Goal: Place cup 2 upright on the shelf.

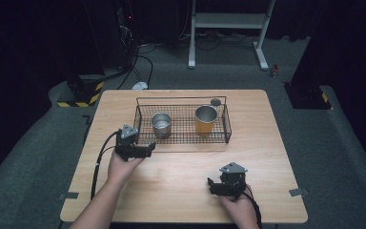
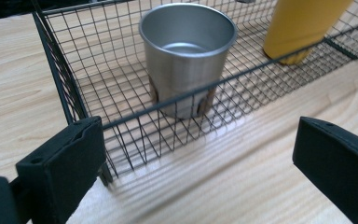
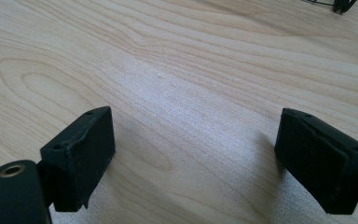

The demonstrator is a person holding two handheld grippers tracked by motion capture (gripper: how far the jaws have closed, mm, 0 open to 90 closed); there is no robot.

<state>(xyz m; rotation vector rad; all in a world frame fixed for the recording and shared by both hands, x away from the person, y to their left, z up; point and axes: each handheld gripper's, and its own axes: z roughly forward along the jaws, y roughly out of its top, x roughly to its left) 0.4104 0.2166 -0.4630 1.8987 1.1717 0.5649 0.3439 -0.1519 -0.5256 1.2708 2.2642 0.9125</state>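
Left gripper (image 1: 148, 149) wide open, holding nothing, just short of wire basket's (image 2: 70, 100) near left corner. Steel cup (image 2: 186, 56) upright inside, yellow cup (image 1: 206, 119) beside it. Right gripper (image 1: 211, 185) wide open, empty, over bare bench (image 1: 181, 167).

Table (image 1: 181, 176): light wood top, rectangular, on grey carpet (image 1: 343, 152). Grey tape tabs sit at its near-left (image 1: 68, 195) and near-right (image 1: 298, 192) edges.

Yellow cup (image 1: 206, 120): upright, open end up, on the far half of the table. A small dark disc (image 1: 215, 101) lies just behind it.

Floor beyond the table: a white stand (image 1: 228, 21) at centre, black cables (image 1: 143, 62) to the left, and a dark base with yellow-black striping (image 1: 83, 93) near the far-left corner. A small red item (image 1: 274, 71) lies beside the stand's right foot.
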